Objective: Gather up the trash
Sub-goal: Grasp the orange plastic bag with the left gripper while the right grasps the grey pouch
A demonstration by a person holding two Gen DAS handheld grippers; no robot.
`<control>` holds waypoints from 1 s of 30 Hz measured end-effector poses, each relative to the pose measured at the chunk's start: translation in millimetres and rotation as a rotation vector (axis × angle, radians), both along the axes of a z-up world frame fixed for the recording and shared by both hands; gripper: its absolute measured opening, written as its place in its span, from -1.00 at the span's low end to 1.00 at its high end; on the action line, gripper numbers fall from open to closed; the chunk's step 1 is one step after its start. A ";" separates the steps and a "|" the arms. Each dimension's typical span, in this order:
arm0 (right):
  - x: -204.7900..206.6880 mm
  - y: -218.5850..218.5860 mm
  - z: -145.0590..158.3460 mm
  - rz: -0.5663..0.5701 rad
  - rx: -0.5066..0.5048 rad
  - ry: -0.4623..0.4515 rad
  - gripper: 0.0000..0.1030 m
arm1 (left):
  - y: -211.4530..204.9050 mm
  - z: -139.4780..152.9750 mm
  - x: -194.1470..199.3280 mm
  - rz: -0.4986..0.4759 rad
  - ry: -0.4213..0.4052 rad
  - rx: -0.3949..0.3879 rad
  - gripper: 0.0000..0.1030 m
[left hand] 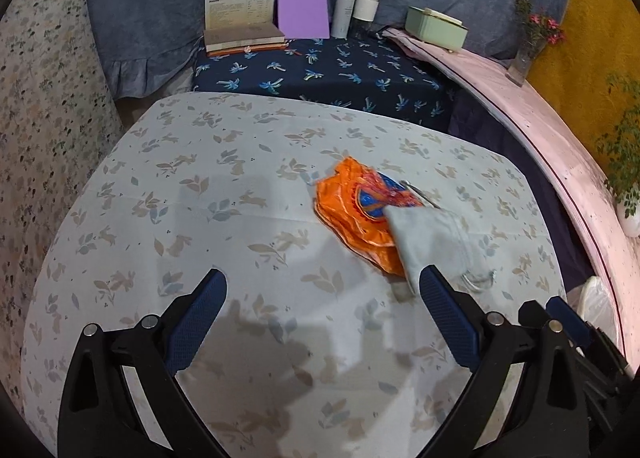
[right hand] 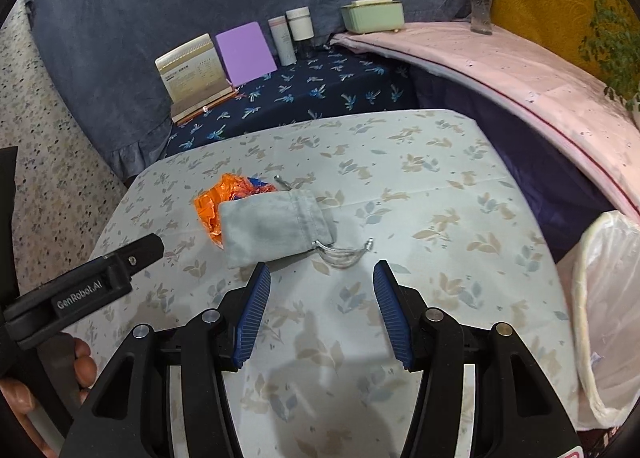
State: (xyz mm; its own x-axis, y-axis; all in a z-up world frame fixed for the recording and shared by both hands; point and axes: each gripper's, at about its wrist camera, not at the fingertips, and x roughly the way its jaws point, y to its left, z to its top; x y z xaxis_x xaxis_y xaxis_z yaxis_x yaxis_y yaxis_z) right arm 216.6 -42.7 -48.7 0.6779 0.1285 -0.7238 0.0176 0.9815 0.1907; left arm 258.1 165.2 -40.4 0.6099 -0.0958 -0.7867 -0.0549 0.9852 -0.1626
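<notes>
**On the counter: orange wrapper under a grey pouch**

On the leaf-and-rabbit-printed counter (right hand: 420, 193), a crumpled orange wrapper (left hand: 352, 209) with a round blue and red emblem, shiny and creased. Partly covered on its right side by a pale grey drawstring pouch (right hand: 268, 225), flat, cords (right hand: 344, 254) trailing off toward the right. Both lying near the middle of the counter, slightly left in the right wrist view.

Left claw (left hand: 320, 290) wide apart, nothing between the pads, right finger tip just in front of the pouch's near corner. Right claw (right hand: 320, 278) about half spread, empty, hanging over bare cloth just short of the pouch and cords.

At the right edge, beside the counter, a bin lined with a white bag (right hand: 608, 298). Far behind, books, a purple notebook (left hand: 302, 9), two tubes and a green box (left hand: 436, 25).
</notes>
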 end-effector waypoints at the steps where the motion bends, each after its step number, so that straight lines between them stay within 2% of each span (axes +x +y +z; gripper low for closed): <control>1: 6.2 2.7 -3.3 0.004 0.000 0.005 0.01 | 2.1 -2.4 6.4 0.003 0.007 -0.004 0.80; 9: 53.1 12.6 -28.9 0.030 0.019 0.046 -0.01 | 2.2 -23.8 59.1 -0.011 0.064 -0.040 0.80; 16: 85.6 17.3 -54.9 0.046 0.015 0.085 -0.07 | -12.5 -45.9 97.7 -0.053 0.105 -0.034 0.76; 18: 89.9 16.3 -61.3 0.050 0.022 0.099 -0.16 | -18.5 -52.4 103.3 -0.073 0.114 -0.030 0.66; 20: 89.5 19.3 -62.7 0.059 0.002 0.084 -0.16 | -23.3 -58.1 106.5 -0.093 0.129 -0.034 0.40; 22: 88.5 23.8 -62.9 0.078 -0.026 0.078 -0.39 | -28.0 -61.8 106.2 -0.097 0.126 -0.022 0.32; 24: 86.3 26.5 -63.3 0.085 -0.057 0.071 -0.50 | -32.7 -61.9 104.6 -0.105 0.113 -0.010 0.18; 28: 78.4 21.5 -63.7 0.095 -0.046 0.064 -0.80 | -39.5 -61.2 99.6 -0.110 0.106 0.005 -0.49; 30: 72.9 16.1 -63.4 0.088 -0.037 0.068 -0.82 | -41.4 -60.3 95.6 -0.114 0.109 -0.009 -0.61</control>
